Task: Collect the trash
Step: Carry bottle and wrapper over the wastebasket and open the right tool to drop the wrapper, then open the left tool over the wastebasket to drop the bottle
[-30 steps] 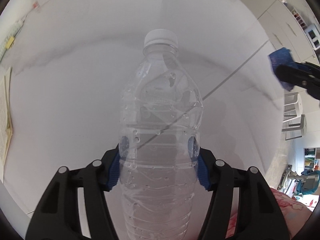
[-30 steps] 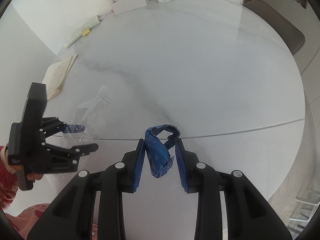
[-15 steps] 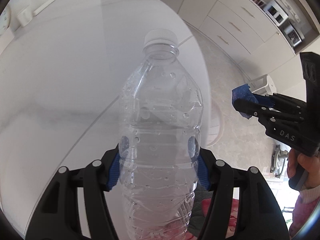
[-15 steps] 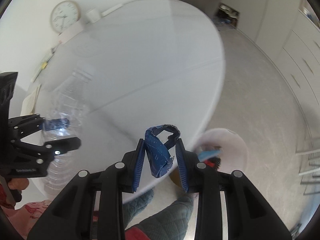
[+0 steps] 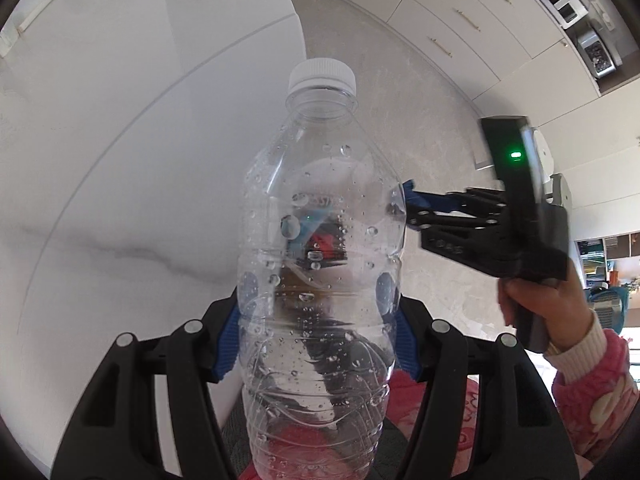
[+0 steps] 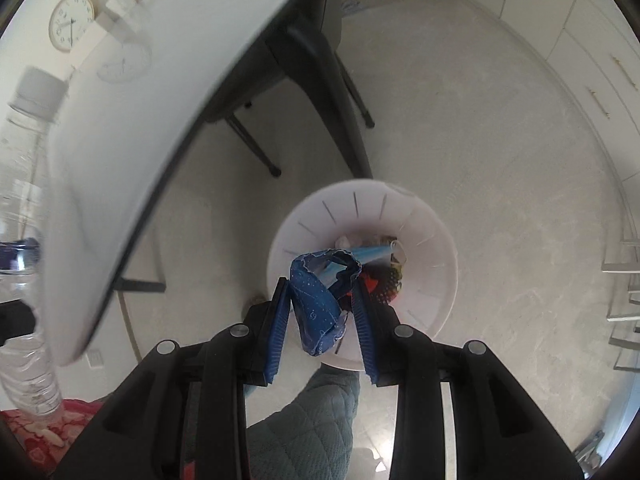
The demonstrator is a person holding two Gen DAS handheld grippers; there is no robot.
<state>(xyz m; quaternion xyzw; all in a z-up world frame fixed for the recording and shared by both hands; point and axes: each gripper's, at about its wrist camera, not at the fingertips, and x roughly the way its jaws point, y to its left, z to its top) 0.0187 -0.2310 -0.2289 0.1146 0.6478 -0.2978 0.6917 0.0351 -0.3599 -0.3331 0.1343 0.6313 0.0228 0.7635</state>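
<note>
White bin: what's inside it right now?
The white bin holds a light blue piece and red and dark scraps. The blue wrapper in the right hand-held gripper hides the rest.

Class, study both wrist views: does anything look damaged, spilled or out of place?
Nothing spilled. The blue wrapper in the right hand-held gripper is crumpled and torn-edged, as trash would be. The capped bottle looks intact, with droplets inside.
</note>
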